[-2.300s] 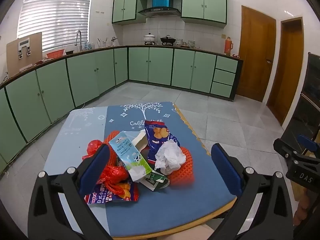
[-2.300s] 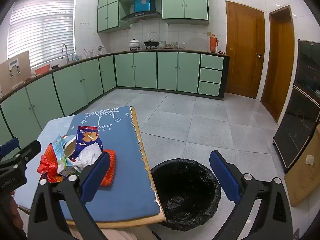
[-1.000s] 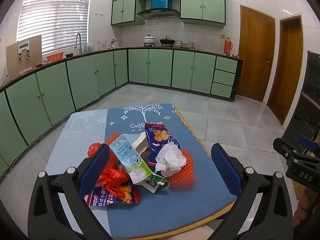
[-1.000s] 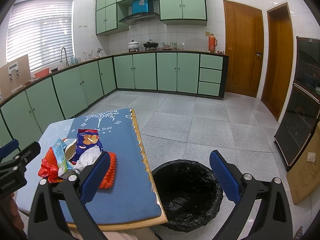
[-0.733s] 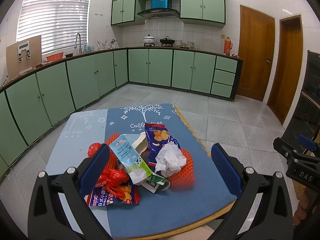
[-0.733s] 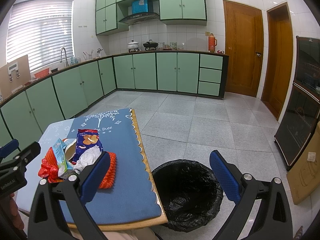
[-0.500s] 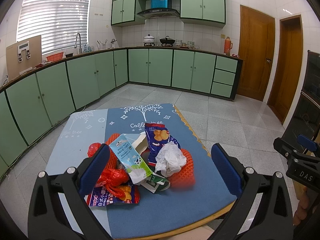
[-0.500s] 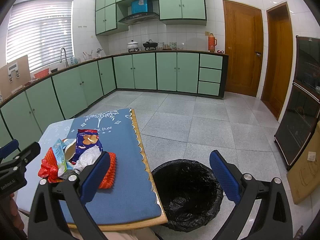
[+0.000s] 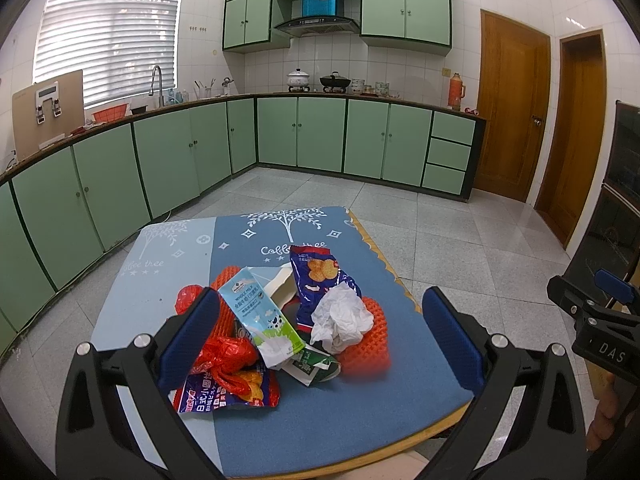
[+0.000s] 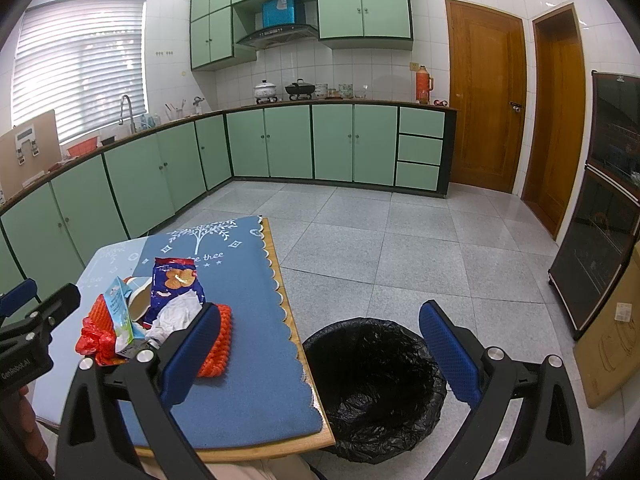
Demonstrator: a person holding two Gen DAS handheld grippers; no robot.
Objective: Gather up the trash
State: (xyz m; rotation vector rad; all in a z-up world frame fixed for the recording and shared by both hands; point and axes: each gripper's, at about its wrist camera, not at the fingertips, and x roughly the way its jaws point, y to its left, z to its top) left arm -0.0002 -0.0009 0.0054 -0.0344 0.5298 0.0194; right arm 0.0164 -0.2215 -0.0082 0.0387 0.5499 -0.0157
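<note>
Left wrist view and right wrist view alike show almost nothing changed over the last couple of seconds: the trash pile has not shifted, and both grippers hold much the same pose. The left gripper hangs above the near edge of the table, its fingers spread wide and empty, framing the milk carton, the crumpled tissue, the blue snack bag and the red plastic bag. The right gripper is also wide and empty, aimed over the black-lined trash bin standing on the floor just beside the table. Judging from this, no piece has been collected yet; the first pick is still to come.
</note>
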